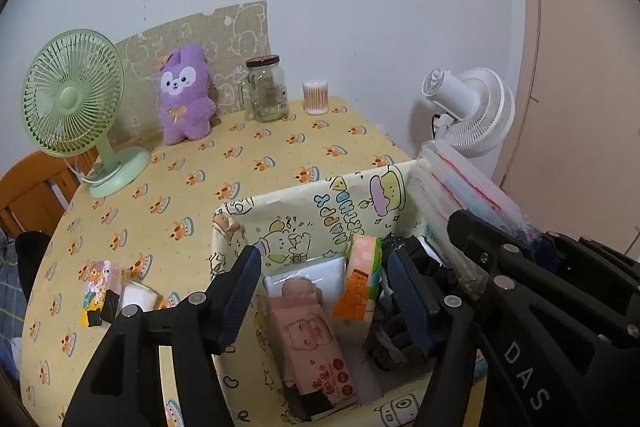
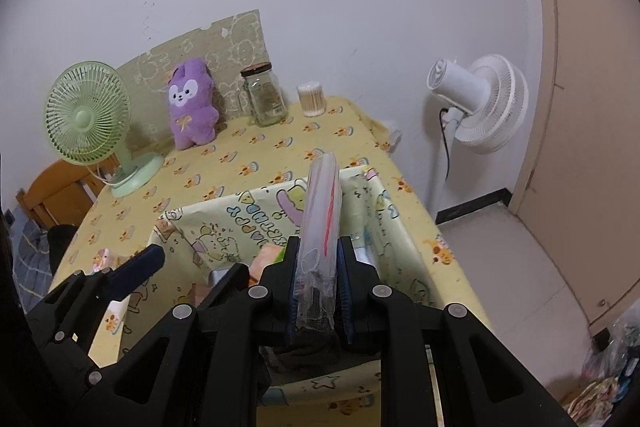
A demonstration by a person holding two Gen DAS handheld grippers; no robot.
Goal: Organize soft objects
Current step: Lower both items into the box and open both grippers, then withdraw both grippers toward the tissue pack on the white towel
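A cartoon-printed storage box (image 1: 320,203) (image 2: 208,227) stands on the yellow table. Inside lie a pink tissue pack (image 1: 312,339), an orange-green pack (image 1: 360,279), a white pack (image 1: 316,267) and dark fabric (image 1: 394,343). My left gripper (image 1: 324,291) is open and empty, its fingers spread over the box interior. My right gripper (image 2: 318,291) is shut on a clear plastic zip bag (image 2: 320,223) (image 1: 468,183) with red and blue contents, held edge-up over the box's right side. A purple plush bunny (image 1: 185,99) (image 2: 192,105) sits upright at the table's back.
A green desk fan (image 1: 76,99) stands back left. A glass jar (image 1: 266,89) and a cotton swab tub (image 1: 316,97) stand at the back. A small colourful pack and white cup (image 1: 116,291) lie left of the box. A white standing fan (image 2: 480,103) is beyond the table's right edge.
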